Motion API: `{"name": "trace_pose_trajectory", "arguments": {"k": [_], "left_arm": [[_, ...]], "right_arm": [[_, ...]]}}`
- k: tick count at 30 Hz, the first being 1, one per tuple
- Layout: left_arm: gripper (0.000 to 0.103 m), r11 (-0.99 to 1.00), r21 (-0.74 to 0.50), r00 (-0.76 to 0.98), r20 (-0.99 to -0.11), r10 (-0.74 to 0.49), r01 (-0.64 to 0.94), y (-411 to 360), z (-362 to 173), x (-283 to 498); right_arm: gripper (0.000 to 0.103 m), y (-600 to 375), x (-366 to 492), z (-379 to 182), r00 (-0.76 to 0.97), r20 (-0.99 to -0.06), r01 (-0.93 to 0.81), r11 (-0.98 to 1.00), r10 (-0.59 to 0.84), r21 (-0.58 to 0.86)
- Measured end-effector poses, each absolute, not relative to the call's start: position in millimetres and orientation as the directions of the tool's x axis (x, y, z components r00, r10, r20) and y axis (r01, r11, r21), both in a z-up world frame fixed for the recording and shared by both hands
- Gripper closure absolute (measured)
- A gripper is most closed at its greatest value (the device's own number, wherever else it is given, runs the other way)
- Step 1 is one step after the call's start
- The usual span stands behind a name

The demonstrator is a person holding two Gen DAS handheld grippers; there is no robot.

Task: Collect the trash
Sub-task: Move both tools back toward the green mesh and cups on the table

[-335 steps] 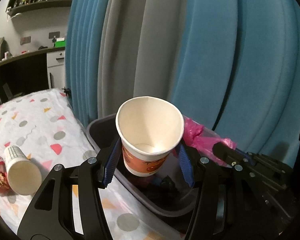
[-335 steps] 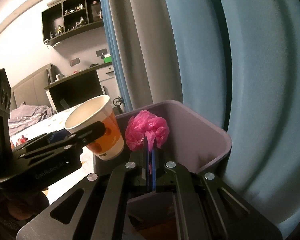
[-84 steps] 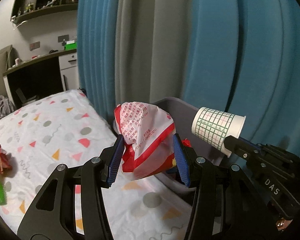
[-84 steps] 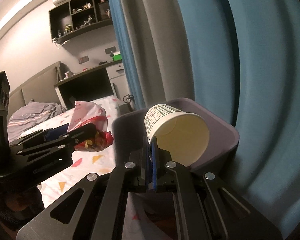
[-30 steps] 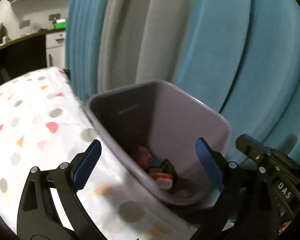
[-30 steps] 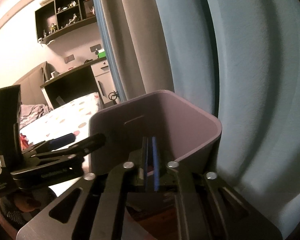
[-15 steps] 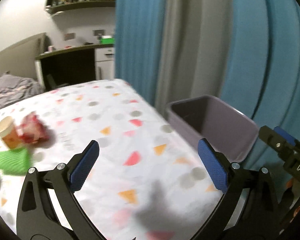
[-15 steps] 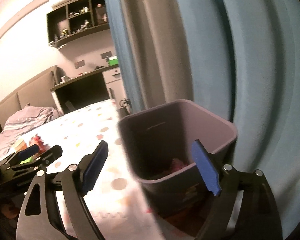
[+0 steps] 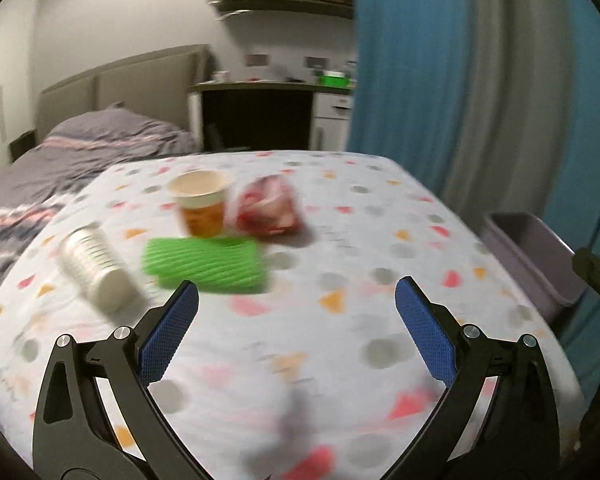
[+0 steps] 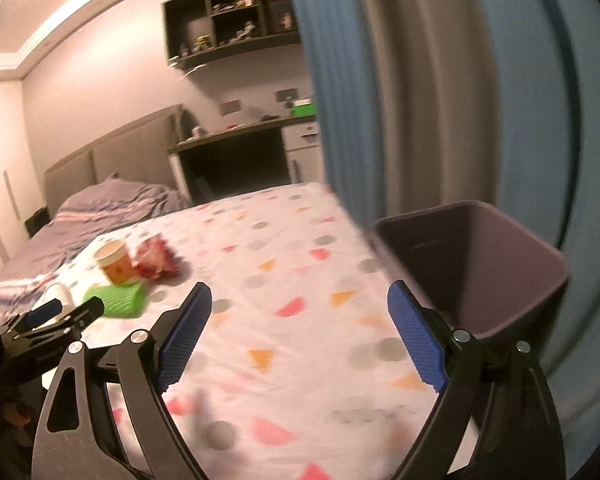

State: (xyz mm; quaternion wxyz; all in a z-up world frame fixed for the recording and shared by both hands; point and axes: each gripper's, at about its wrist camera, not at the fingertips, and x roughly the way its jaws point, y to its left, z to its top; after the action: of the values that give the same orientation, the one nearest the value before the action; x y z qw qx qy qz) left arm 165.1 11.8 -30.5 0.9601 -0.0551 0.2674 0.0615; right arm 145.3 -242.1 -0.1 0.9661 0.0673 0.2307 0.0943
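Trash waits on the far side of the patterned surface (image 9: 300, 360), and both your hand-held grippers now face it instead of the bin. The left hand-held gripper (image 9: 296, 324) is spread wide with nothing between its blue pads. The right hand-held gripper (image 10: 298, 332) is also empty, its jaws opening the last bit toward full width; a second ago they were nearly closed over the bin.

Both views have swung away from the bin (image 10: 500, 264), which a moment ago filled them. It now sits off the surface's right edge, against the blue and grey curtain (image 9: 480, 100). That suggests the last pieces are dropped and you are heading back for more.

Four pieces remain, clustered together and blurred by motion. An orange cup (image 9: 202, 208) stands upright. A red wrapper (image 9: 270, 210) lies just beside it on the right. A green ribbed item (image 9: 206, 266) lies flat in front of both. A white cup (image 9: 94, 270) lies on its side to the left, nearest the left hand-held gripper.

All four are well apart from either gripper, so by the look of it the task is partway through, with a reach across the surface needed next.
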Motion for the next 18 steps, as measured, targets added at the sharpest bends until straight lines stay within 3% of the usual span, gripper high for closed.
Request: {"name": "trace_pose_trajectory", "arguments": {"k": [9,18], "left_arm": [[0.006,0.938,-0.114,0.824,-0.521,0.225,-0.328,93.1,-33.5,131.2],[0.006,0.874,-0.134,0.788,-0.512,0.343,-0.467,162.5,-35.6,99.0]], "right_arm": [[0.016,-161.7,150.6,-1.0,0.833,-0.453,-0.288,0.948,0.319,0.137],[0.016,-80.9,180.0,-18.9,0.747,-0.531,-0.396,0.909,0.401,0.13]]}}
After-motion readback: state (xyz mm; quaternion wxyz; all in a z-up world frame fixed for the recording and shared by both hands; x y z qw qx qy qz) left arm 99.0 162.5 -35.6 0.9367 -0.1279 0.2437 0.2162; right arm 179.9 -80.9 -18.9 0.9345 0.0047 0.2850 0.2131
